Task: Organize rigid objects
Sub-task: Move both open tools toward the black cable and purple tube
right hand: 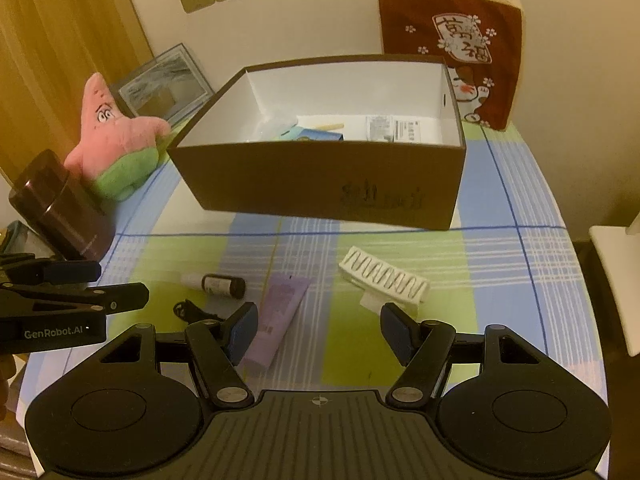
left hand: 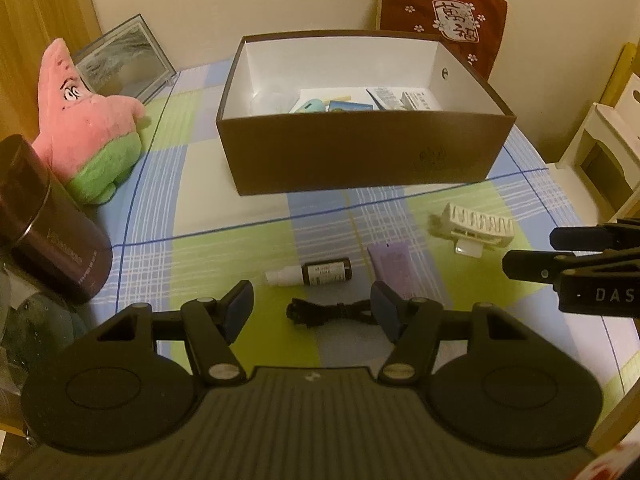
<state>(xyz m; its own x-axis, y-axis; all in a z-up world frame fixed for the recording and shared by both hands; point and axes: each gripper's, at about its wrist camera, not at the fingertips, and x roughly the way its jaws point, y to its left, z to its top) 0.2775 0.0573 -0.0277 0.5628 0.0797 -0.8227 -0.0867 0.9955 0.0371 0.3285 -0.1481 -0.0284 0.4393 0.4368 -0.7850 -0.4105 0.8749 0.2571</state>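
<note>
brown box [left hand: 360, 152] | open-topped, on table | both tools empty, jaws apart

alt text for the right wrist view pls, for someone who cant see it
An open right gripper hovers over a checked tablecloth holding nothing, with a purple tube and white hair clip just ahead of it. Behind them stands an open brown box with small items inside; the left gripper enters at left.
</note>
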